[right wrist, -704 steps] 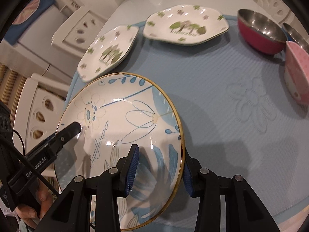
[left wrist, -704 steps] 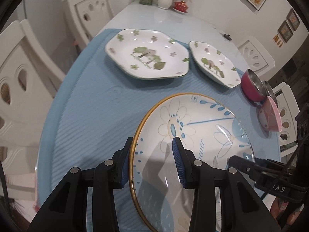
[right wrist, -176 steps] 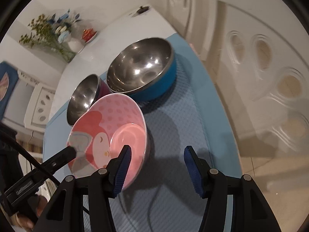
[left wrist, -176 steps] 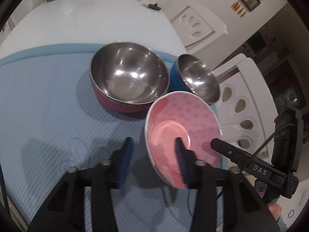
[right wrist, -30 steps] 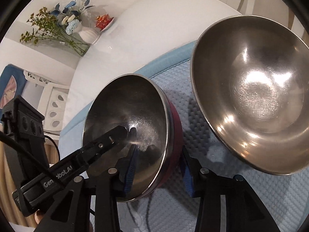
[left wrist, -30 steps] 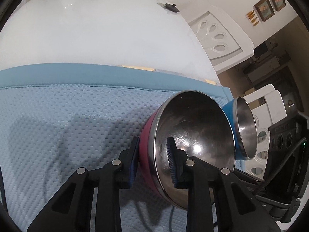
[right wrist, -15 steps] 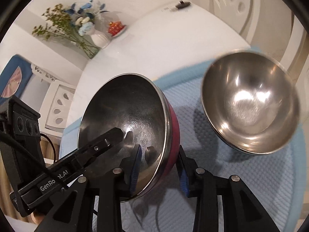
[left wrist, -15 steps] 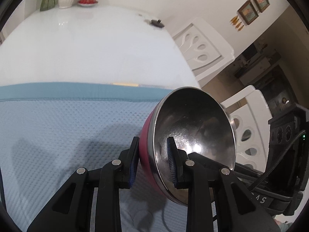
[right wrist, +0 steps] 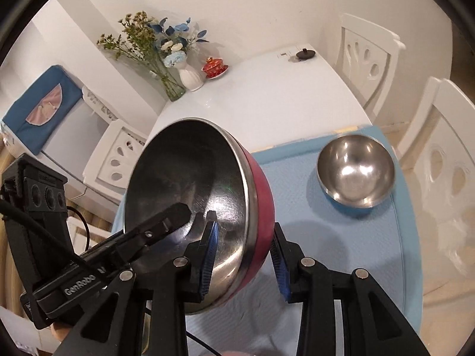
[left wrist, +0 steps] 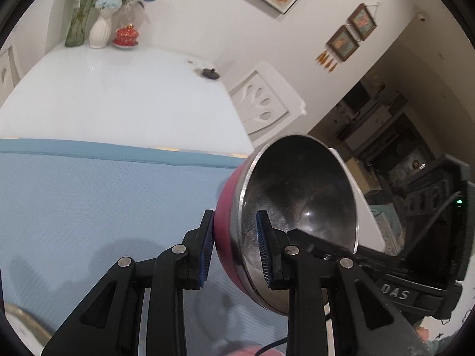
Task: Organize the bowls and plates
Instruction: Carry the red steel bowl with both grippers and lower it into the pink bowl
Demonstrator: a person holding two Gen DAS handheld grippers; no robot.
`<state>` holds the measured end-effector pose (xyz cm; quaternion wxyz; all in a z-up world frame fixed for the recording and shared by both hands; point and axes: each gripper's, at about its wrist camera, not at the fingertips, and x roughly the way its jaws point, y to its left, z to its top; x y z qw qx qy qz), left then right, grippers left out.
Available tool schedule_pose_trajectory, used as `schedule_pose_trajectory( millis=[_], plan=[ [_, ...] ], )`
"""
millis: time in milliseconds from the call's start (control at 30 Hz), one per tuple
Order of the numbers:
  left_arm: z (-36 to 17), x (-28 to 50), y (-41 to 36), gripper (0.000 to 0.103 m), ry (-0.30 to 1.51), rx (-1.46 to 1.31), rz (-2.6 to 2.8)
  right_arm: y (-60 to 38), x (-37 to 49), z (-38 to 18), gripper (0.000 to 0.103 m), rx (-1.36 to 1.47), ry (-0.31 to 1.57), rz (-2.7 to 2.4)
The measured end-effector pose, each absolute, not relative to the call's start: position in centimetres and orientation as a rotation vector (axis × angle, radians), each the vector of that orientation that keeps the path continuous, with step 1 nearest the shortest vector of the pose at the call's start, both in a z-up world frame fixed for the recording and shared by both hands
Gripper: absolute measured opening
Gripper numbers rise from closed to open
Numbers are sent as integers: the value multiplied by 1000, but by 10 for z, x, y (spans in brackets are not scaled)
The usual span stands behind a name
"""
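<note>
A steel bowl with a red outside (left wrist: 297,195) (right wrist: 190,178) hangs tilted in the air above the blue mat (left wrist: 89,201) (right wrist: 341,237). My left gripper (left wrist: 234,222) is shut on its rim, one pad inside and one on the red wall. From the opposite side my right gripper (right wrist: 244,237) is shut on the rim the same way. One left finger (right wrist: 175,213) shows inside the bowl in the right wrist view. A smaller steel bowl with a blue outside (right wrist: 354,172) stands upright on the mat's far right corner.
A gold-rimmed plate's edge (left wrist: 17,326) shows at the lower left. The white table (left wrist: 118,89) runs on beyond the mat, with flower vases (right wrist: 190,77), a red lidded cup (right wrist: 214,66) and a small dark object (right wrist: 304,54) at its far end. White chairs (right wrist: 365,50) flank the table.
Both grippers have risen with the red bowl, lifting it off the mat. The blue bowl stayed on the mat and now lies farther away and lower.
</note>
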<state>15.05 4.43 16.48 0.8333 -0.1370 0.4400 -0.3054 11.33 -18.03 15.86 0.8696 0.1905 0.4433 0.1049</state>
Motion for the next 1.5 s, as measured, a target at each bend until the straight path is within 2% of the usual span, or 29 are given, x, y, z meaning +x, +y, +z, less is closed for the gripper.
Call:
schedule_pose_trajectory(
  millis=[200,367,600,900,1300,1500],
  plan=[
    [185,103,45,23,896,-253,-665,-177,65,166,35,432,943,212],
    [180,70,49,23,925,-251,-672,-176,29,163,35,454,969,183],
    [146,18,64,23,1048,-357,-625,-171,-13,141,35,445,1049,151],
    [106,-40,72,23,1181,-346,-585,-157,-64,99,35,404,1180,136],
    [84,-50,67,23,1246,-311,-553,-156,-75,65,36,408,1276,94],
    [87,-40,62,30,1229,-223,-516,-158,-71,62,36,411,1288,60]
  ],
)
